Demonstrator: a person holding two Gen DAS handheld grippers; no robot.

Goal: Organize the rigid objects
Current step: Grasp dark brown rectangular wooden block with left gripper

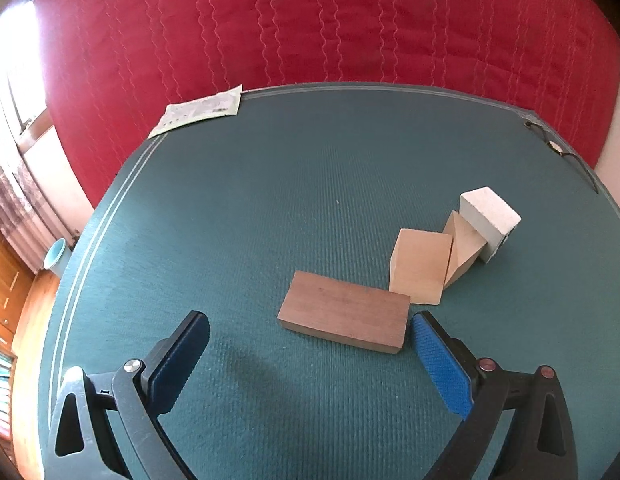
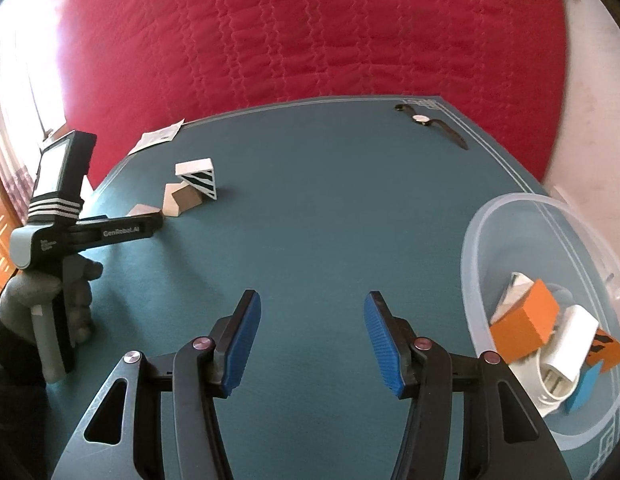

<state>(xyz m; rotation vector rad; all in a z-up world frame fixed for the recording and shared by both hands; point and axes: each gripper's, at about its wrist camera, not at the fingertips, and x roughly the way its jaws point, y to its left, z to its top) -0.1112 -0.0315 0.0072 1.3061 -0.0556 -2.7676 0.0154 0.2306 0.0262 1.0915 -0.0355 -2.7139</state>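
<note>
Blocks [image 1: 420,266] crowd beyond the flat brown slab [image 1: 344,322], seemingly touching; both tools [image 1: 310,344] [image 2: 312,340] gape apart, empty.

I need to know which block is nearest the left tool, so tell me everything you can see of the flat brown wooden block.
The flat brown wooden block is a thin rectangular slab, darker than the others, with visible grain and paler cut edges. It lies flat on the green mat, turned at an angle. Its far corner meets the pale wooden cube. Nothing grips it.
</note>
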